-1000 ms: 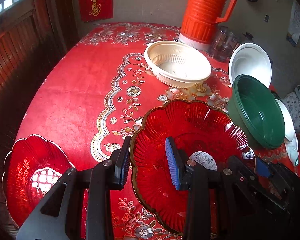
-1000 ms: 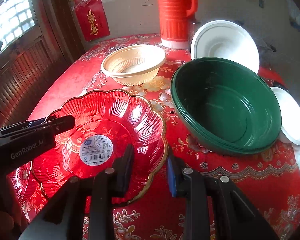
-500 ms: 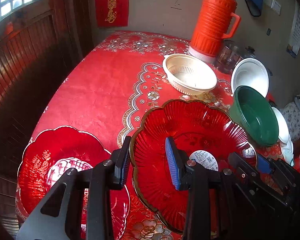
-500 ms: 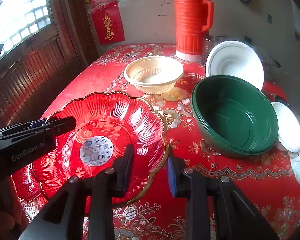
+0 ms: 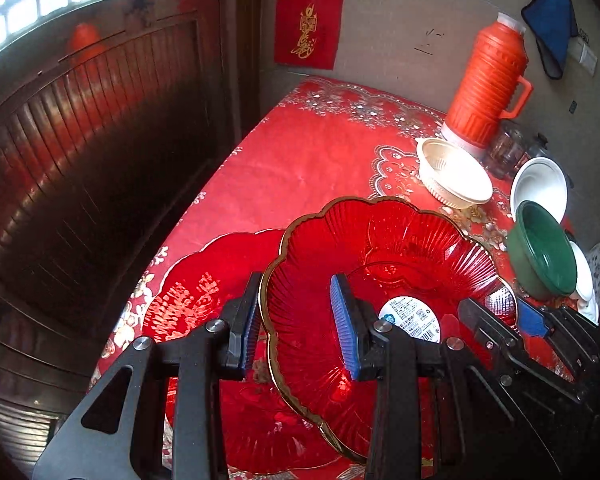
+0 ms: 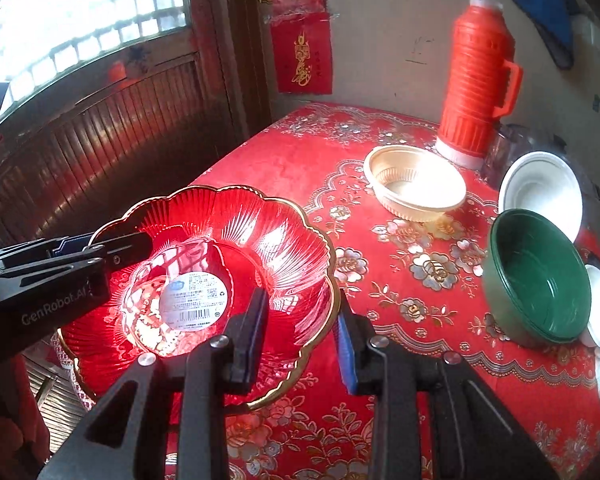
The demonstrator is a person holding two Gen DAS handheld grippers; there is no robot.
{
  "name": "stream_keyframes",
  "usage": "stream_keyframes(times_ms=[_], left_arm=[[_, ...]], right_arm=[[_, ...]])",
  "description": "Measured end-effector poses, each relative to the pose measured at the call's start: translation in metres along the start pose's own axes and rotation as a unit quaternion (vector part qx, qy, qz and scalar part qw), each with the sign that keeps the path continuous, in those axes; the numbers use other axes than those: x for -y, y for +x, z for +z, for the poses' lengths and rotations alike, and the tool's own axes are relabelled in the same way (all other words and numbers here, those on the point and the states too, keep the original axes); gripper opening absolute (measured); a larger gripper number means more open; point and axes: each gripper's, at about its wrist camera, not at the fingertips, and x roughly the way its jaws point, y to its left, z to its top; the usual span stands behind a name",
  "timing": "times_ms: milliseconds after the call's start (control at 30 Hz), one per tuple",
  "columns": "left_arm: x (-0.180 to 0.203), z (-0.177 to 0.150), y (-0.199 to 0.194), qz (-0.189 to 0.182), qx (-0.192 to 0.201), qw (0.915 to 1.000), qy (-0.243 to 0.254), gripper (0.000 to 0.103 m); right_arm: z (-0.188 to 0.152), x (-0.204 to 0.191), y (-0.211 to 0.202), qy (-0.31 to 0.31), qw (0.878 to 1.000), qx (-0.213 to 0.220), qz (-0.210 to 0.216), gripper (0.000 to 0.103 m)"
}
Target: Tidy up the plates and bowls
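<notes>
Carrying the red plate [image 5: 384,264] above the tabletop [image 5: 300,168], left gripper [image 5: 296,324] and right gripper [image 6: 300,328] each clamped on opposite rims, partly over a second plate [image 5: 204,292]; next move, lower and stack it squarely.

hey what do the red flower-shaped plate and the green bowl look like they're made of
Red plate: likely glass or clear hard plastic; translucent, glossy, ribbed, with a gold rim, tablecloth pattern showing through. Green bowl: probably plastic or melamine; opaque with a soft sheen.
</notes>
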Motion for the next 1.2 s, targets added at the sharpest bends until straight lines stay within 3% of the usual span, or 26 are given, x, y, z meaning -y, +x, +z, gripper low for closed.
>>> stream_keyframes(times_ms=[267, 533, 1000, 1200], left_arm=[[-0.041, -0.025, 0.017, 0.022, -0.027, 0.9990, -0.027, 0.034], [-0.059, -0.042, 0.037, 0.031, -0.054, 0.9973, -0.039, 0.034], [-0.070, -0.053, 0.050, 0.058, -0.051, 0.9963, -0.037, 0.034], [-0.074, -0.054, 0.050, 0.044, -0.047, 0.9968, -0.048, 0.034]], right_arm=[[-0.005, -0.039, 0.027, -0.045, 0.999, -0.027, 0.009, 0.033], [-0.013, -0.058, 0.053, -0.073, 0.996, -0.060, 0.004, 0.033], [-0.016, -0.080, 0.070, -0.099, 0.992, -0.083, -0.002, 0.035], [-0.016, -0.078, 0.069, -0.099, 0.991, -0.088, 0.002, 0.035]])
